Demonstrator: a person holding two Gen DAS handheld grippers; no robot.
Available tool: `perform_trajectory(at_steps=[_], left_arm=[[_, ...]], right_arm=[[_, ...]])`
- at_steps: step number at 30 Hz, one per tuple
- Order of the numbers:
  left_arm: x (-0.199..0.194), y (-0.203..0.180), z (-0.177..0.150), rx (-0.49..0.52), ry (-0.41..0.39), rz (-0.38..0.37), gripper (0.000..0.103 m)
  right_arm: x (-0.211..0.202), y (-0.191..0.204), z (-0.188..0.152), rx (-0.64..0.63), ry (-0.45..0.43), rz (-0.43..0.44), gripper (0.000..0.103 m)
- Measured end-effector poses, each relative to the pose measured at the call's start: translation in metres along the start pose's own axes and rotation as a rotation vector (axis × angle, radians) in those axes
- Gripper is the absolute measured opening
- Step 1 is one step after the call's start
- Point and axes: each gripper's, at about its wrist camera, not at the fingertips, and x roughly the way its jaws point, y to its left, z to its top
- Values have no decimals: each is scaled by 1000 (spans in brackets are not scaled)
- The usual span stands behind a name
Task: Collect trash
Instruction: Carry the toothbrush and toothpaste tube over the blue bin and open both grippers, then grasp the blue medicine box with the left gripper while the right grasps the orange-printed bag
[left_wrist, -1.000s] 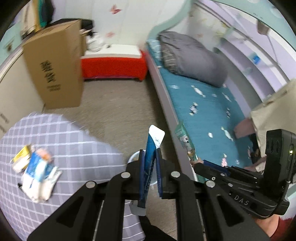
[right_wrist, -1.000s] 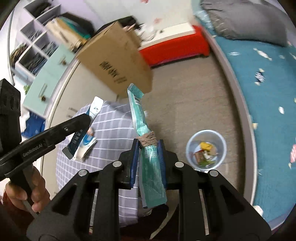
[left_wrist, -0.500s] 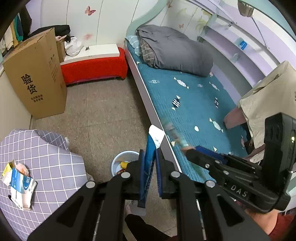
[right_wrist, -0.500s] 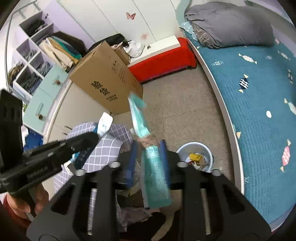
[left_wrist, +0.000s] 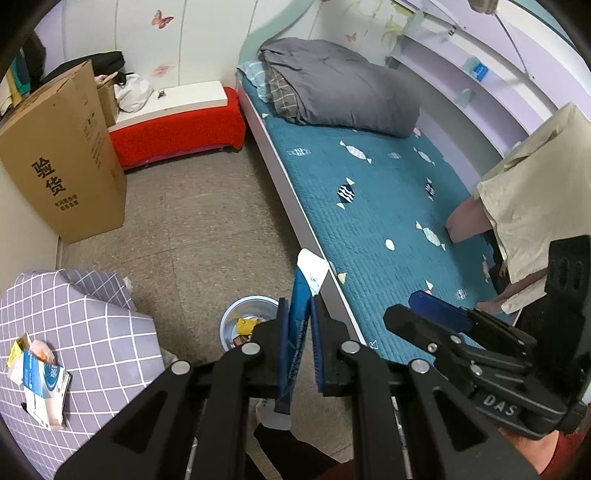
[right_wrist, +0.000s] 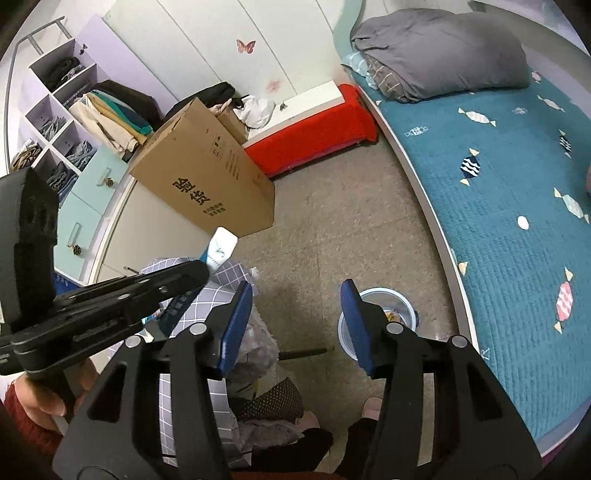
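Count, both views:
- Tools: 2, left tool (left_wrist: 300, 343) and right tool (right_wrist: 295, 325).
- Blue-and-white wrapper (left_wrist: 301, 295): 1, in the left tool.
- Bin (left_wrist: 231, 317) on the floor: 1.
- Cardboard box (left_wrist: 62, 177): 1.
- Grey duvet (left_wrist: 340, 88) on the bed: 1.
- Butterfly stickers (right_wrist: 245, 46): several; exact number unclear.

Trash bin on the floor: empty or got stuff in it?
Not empty. The bin holds wrappers, a yellow one clearest, on its bottom; it looks far from full.
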Motion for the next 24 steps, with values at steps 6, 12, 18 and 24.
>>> perform_trajectory(at_steps=[6,12,18,24], left_arm=[[5,-9,4,27,13,-15,11],[9,-16,11,51,15,-26,12],[11,-22,17,55,-4,4,39],[11,-12,17,4,-7,2,76]], right_arm=[[-12,-6,1,20,-31,-10,50],[-24,-8,5,31,-79,-23,51],[-38,-13,10,40,-141,-41,52],[-37,-17,9,66,-137,-49,53]])
